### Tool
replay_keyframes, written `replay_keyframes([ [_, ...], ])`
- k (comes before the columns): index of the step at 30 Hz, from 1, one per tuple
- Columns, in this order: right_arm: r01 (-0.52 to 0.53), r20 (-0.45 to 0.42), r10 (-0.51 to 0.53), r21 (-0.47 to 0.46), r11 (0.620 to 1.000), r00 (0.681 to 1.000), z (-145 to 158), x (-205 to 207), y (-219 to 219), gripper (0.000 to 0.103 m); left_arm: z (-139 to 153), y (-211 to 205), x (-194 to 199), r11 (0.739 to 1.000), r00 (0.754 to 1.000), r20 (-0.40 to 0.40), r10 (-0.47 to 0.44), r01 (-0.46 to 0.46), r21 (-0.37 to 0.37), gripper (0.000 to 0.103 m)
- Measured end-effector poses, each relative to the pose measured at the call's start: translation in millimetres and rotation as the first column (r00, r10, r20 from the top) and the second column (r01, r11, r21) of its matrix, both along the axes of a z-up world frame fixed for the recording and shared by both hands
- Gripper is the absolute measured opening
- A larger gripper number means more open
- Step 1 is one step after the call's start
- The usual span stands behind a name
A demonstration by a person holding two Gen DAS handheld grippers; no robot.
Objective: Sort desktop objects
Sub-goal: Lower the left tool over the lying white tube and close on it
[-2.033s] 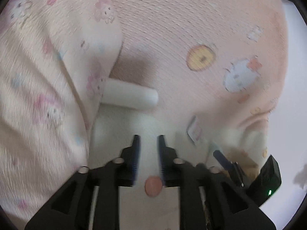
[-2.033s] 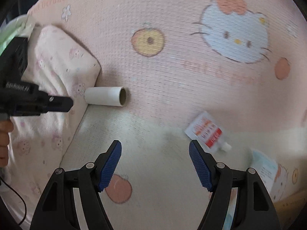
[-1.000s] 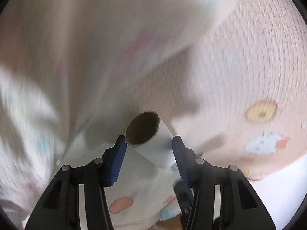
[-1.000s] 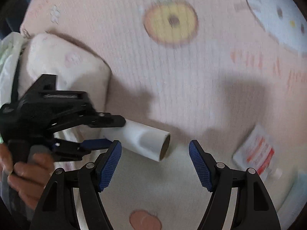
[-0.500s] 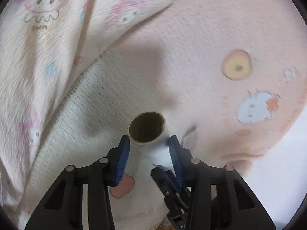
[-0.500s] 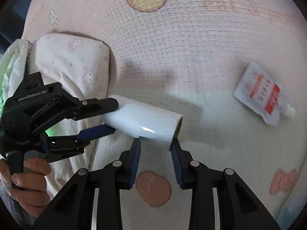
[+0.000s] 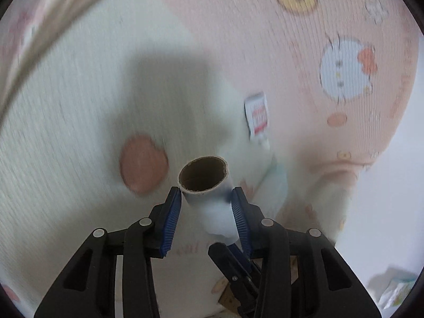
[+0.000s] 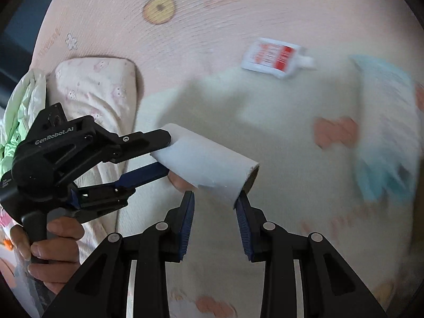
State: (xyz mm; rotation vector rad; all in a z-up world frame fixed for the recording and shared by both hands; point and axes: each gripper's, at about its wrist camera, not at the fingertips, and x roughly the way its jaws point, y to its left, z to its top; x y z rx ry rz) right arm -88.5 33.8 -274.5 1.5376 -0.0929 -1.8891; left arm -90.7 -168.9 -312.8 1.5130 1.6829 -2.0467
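Observation:
A white cardboard tube (image 7: 209, 198) with a brown hollow core is held above the bed. My left gripper (image 7: 206, 196) is shut on its one end; in the right wrist view the left gripper (image 8: 164, 153) grips the tube (image 8: 206, 164) from the left. My right gripper (image 8: 214, 198) has its blue pads on either side of the tube's open end, closed on it. A white sachet with red print (image 8: 273, 57) lies on the pink blanket further off; it also shows in the left wrist view (image 7: 257, 114).
A pink cartoon-print blanket (image 8: 238, 13) covers the surface. A small pillow (image 8: 98, 84) and green cloth (image 8: 23, 98) lie at the left. A blue-and-white packet (image 8: 384, 122) lies at the right, blurred.
My left gripper took hold of the tube and lifted it off the blanket. My right gripper came in and closed on the tube's open end; both now move right.

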Motion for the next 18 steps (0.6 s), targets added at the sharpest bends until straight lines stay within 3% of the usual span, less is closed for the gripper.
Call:
replay_keyframes([
  [2, 0.024, 0.0, -0.024, 0.005, 1.0, 1.0, 3.0, 12.4, 18.7, 0.03, -0.5, 19.2, 0.8, 0.999, 0.999, 0.009, -0.036, 0.036, -0.008, 0.038],
  [3, 0.041, -0.009, -0.041, 0.003, 0.999, 0.999, 5.9, 21.0, 28.3, 0.03, -0.3, 27.5, 0.8, 0.999, 0.999, 0.009, -0.051, 0.051, -0.011, 0.028],
  [11, 0.135, -0.056, -0.132, 0.051, 0.99, 0.99, 17.9, 61.0, 81.9, 0.03, -15.2, 84.2, 22.2, 0.989, 0.988, 0.054, -0.146, 0.145, 0.03, 0.027],
  [14, 0.161, -0.064, -0.159, 0.024, 0.987, 0.985, 23.4, 65.1, 98.3, 0.03, -5.4, 87.9, 25.3, 0.989, 0.989, 0.024, -0.146, 0.146, -0.009, 0.027],
  [16, 0.167, -0.082, -0.166, 0.017, 0.986, 0.983, 29.8, 68.0, 105.9, 0.03, 9.4, 85.9, 25.3, 0.99, 0.991, -0.043, -0.13, 0.127, -0.066, 0.03],
  [18, 0.159, -0.114, -0.156, 0.018, 0.987, 0.981, 35.8, 70.8, 106.0, 0.03, 18.8, 82.8, 25.5, 0.984, 0.986, -0.07, -0.148, 0.14, -0.113, 0.044],
])
